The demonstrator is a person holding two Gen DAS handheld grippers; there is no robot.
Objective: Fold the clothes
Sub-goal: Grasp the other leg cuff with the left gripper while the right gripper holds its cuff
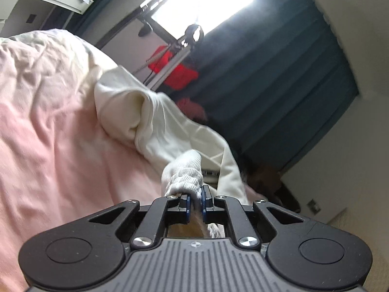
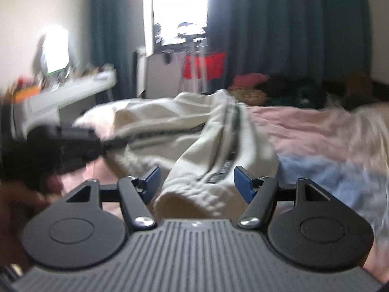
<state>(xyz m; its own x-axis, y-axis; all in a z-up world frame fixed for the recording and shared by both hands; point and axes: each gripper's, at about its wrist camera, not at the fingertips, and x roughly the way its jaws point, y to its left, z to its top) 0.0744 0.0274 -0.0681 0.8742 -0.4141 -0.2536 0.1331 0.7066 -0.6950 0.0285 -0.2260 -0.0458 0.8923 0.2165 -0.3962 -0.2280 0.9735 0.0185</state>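
So the left gripper (image 1: pixel 195 200) has its jaws pressed almost together, pinching a ribbed cuff (image 1: pixel 183 175) of the cream garment (image 1: pixel 155 119). The cuff bunches up right ahead of the blue pads (image 1: pixel 187 203) and a bit of cloth runs back between them toward the camera. From there the rest of the garment trails away over the pink bedding (image 1: pixel 48 121), rumpled, with a big fold standing up in the middle.

The right gripper (image 2: pixel 197 182) is spread wide. Another ribbed end (image 2: pixel 194 194) of the same garment sits between its two blue pads (image 2: pixel 152 180), closer to the gripper's body than the tips, but neither pad looks like it's touching cloth; there's a gap on both sides. This view is pretty blurry, so take that with a grain of salt. A dark stripe (image 2: pixel 232 133) with lettering I can't read runs along that leg or sleeve, straight out ahead of the gripper.

In the right view you can also see the left gripper off to the left, a dark smear at the garment's near edge, with a hand (image 2: pixel 17 202) below it.

Garment is on the bed, heaped more than flat. Dark teal curtains (image 2: pixel 279 36) and a bright window (image 2: pixel 180 9) behind, red cloth (image 2: pixel 206 65) hanging on a rack.
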